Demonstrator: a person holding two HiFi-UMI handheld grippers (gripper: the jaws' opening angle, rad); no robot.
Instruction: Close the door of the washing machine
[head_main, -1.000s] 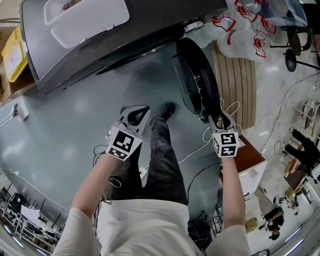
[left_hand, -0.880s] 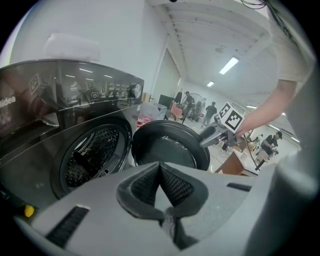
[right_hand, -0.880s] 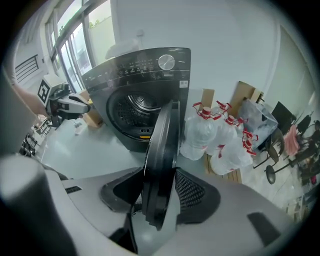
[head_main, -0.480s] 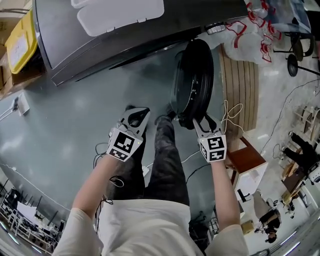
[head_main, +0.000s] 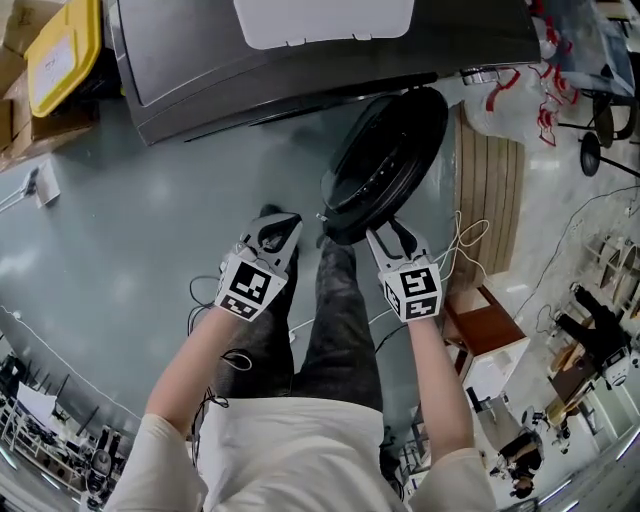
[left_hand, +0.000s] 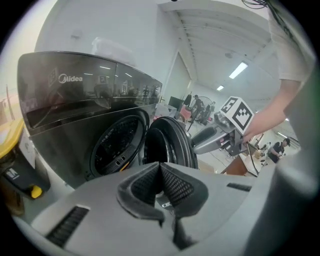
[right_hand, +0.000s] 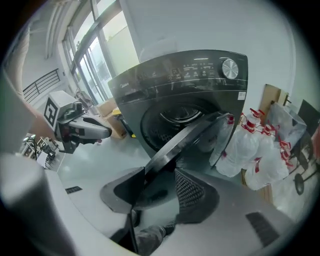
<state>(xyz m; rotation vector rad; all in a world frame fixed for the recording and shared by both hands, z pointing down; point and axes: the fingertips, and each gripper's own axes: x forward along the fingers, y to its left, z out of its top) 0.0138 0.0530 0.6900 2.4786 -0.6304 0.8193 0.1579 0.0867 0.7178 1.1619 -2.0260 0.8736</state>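
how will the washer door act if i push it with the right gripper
The door looks rigid, thick and round, so it probably won't flex. It hangs on the washing machine, so it should swing in an arc rather than slide. Its glossy rim sits between the jaws of the right gripper and might slip.

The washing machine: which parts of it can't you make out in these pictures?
- Drum interior: too dark in the left gripper view. In the right gripper view the door crosses it.
- Front of the washing machine: the head view looks down on its top, so the front is out of sight.
- Control panel print: too small and blurred to read in the right gripper view.
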